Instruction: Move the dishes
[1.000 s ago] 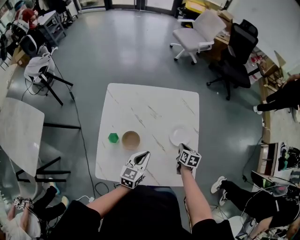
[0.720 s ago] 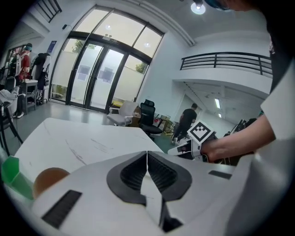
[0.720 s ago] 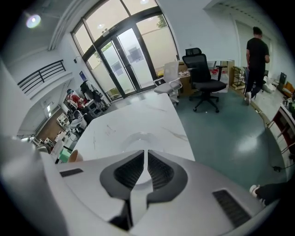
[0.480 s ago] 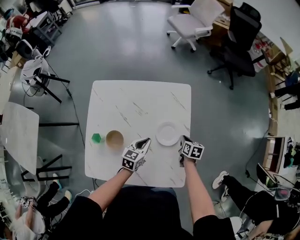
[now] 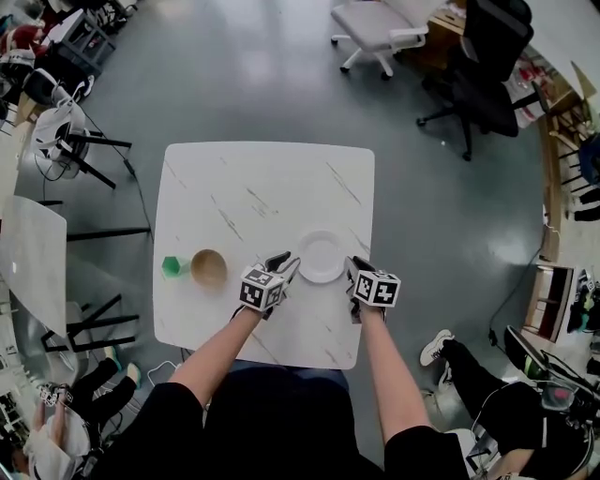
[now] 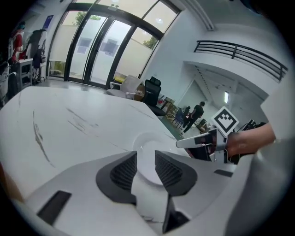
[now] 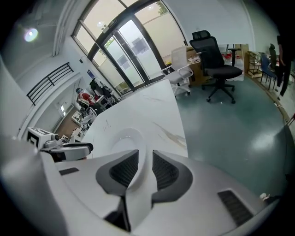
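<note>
A white plate [image 5: 322, 256] lies on the white marble table [image 5: 262, 187], near its front right. My left gripper [image 5: 284, 262] is at the plate's left edge and my right gripper [image 5: 354, 266] at its right edge. Both sets of jaws have just been opening. In the left gripper view, the plate [image 6: 146, 144] shows in the gap of the left gripper [image 6: 146, 161], untouched by the pads. The right gripper view shows the same: the plate [image 7: 124, 138] lies in the gap of the right gripper [image 7: 145, 163], apart from its pads.
A wooden bowl [image 5: 208, 267] and a small green object [image 5: 172, 266] sit on the table's front left. A black office chair [image 5: 487, 56] and a white chair [image 5: 375, 23] stand beyond the table. Another table [image 5: 28, 253] is at the left.
Both grippers moved forward from the table's front edge to either side of the plate. Their jaws, shut before, now stand apart.
</note>
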Available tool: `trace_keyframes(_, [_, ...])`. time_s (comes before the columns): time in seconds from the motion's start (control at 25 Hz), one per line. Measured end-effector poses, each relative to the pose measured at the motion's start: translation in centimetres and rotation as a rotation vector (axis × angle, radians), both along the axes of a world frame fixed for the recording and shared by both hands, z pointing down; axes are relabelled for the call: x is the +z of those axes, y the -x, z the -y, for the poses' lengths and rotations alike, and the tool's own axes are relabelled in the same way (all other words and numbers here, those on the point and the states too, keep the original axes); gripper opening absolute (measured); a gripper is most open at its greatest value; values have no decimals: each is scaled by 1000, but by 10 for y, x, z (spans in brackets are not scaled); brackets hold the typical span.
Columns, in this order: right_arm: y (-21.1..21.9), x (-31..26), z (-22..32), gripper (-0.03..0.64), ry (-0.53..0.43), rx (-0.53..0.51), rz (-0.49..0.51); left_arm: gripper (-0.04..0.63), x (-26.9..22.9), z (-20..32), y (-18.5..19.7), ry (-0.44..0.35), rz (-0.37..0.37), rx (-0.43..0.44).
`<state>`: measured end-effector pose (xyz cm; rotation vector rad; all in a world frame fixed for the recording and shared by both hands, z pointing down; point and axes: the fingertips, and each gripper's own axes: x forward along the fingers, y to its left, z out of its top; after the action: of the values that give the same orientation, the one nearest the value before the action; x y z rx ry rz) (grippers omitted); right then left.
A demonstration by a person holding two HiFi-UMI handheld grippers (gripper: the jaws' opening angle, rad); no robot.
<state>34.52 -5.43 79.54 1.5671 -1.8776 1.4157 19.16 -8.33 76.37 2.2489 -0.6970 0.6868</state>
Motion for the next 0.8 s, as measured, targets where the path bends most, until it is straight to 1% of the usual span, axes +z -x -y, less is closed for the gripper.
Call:
trace_keyframes(0.08, [2, 3, 1, 107, 6, -14, 6, 123, 10, -1, -2, 37, 14, -1])
trace_keyframes(0.24, [13, 6, 1, 107, 20, -51, 57, 127, 23, -3, -2, 83, 40, -20])
trace_keyframes(0.36, [15, 9, 1, 106, 23, -66, 67, 127, 32, -1, -1, 102, 61, -35])
trace_keyframes(0.44, [17, 7, 3, 106, 18, -57, 100, 129, 35, -1, -2, 102, 76, -34])
trace_keyframes(0.56, [17, 6, 3, 105, 23, -45, 127, 129, 35, -1, -6, 115, 64, -32])
trace_keyframes(0.72, [17, 10, 2, 72, 27, -44, 121, 118, 37, 1, -6, 181, 19, -70])
trace_keyframes(0.8, [16, 12, 1, 71, 29, -33, 125, 98, 38, 2, -3, 207, 14, -93])
